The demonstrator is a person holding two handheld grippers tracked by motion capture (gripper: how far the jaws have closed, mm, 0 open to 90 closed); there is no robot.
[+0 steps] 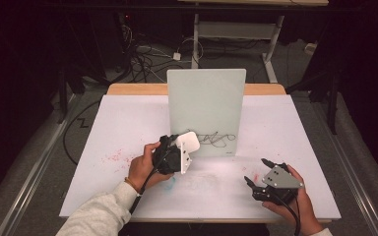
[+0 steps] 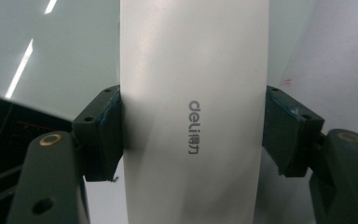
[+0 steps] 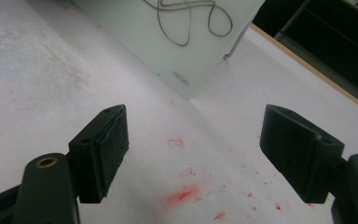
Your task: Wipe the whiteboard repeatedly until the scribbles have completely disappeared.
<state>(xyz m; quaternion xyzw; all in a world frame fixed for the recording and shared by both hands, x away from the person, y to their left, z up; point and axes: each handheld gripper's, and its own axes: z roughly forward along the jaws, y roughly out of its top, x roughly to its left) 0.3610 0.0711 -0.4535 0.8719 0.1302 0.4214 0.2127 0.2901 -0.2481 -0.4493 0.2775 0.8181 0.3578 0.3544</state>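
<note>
A pale glass whiteboard (image 1: 206,103) stands upright at the middle of the table, with a dark scribble (image 1: 217,139) low on its face. My left gripper (image 1: 184,148) is shut on a white board eraser (image 1: 190,143), held against the board just left of the scribble. In the left gripper view both pads clamp the eraser (image 2: 193,70), which bears grey lettering, with the whiteboard (image 2: 65,56) behind it. My right gripper (image 1: 255,170) rests open near the table's front right, jaws wide apart with nothing between them. From the right gripper (image 3: 193,149), the whiteboard (image 3: 168,46) and scribble (image 3: 191,18) lie ahead.
The white table cover (image 1: 128,128) carries red marker smears at the left (image 1: 115,157) and under the right gripper (image 3: 182,195). A wooden table edge (image 1: 138,89) runs behind the board. Cables and a desk frame (image 1: 270,44) lie on the floor beyond.
</note>
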